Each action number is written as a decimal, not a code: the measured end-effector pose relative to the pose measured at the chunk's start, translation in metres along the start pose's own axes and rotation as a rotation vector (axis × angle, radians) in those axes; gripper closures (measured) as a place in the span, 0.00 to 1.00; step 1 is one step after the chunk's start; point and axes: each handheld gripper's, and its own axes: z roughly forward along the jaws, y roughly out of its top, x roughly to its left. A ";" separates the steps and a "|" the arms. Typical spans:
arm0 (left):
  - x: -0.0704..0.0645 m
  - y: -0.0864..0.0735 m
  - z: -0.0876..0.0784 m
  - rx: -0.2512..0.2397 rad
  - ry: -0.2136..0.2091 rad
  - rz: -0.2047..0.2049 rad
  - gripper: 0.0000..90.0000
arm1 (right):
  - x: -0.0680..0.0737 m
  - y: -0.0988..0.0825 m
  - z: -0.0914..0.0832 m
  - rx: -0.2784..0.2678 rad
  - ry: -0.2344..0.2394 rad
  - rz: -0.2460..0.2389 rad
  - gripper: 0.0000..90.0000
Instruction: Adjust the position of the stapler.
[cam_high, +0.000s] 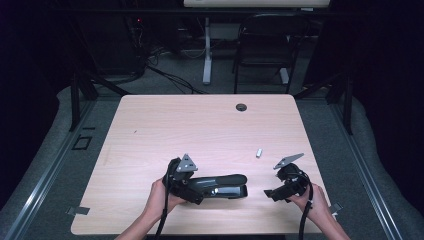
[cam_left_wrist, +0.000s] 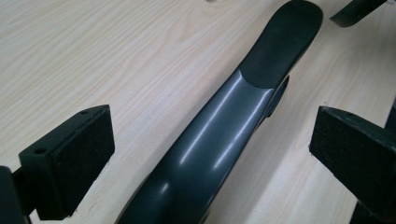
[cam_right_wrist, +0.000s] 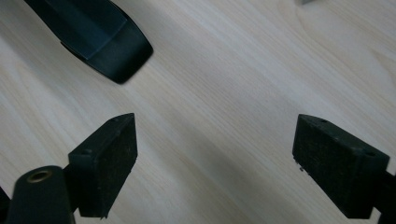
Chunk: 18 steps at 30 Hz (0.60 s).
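**Stapler lies between open jaws on the table**

A large dark stapler (cam_high: 220, 186) lies flat on the pale wood-grain table (cam_high: 200, 125), near the person's edge and a little left of centre, its long arm running left to right. The left gripper (cam_high: 192, 192) sits at the stapler's left end. In the left gripper view the glossy grey arm of the stapler (cam_left_wrist: 210, 140) runs up between the two black jaws, which stand wide with bare table visible on either side of it, so the pads are not pressing on it. Judging by that, the stapler rests on its own weight, and the gripper is lined up along its length where a squeeze would catch the body.

The right gripper (cam_high: 272, 195) rests low over the table just beyond the stapler's right tip, apart from it. Its jaws are wide too and hold nothing; in the right gripper view the stapler's rounded black end (cam_right_wrist: 116, 51) lies ahead and to one side of them. It looks placed to steady or take that free end.

A small pale metal piece (cam_high: 259, 152) lies alone farther back. The table has a cable grommet (cam_high: 241, 107) near its far edge. Beyond it, the room is dark, with grey carpet, cables, and a black chair (cam_high: 265, 45).
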 end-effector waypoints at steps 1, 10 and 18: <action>-0.002 0.000 0.000 -0.004 0.001 -0.003 0.00 | 0.001 0.001 0.001 -0.002 -0.002 0.000 0.16; -0.022 -0.002 0.001 -0.007 0.003 -0.019 0.00 | 0.012 0.002 -0.003 -0.043 -0.004 0.005 0.19; -0.032 -0.001 0.000 -0.023 0.005 -0.013 0.00 | 0.023 0.003 -0.003 -0.023 -0.011 -0.024 0.21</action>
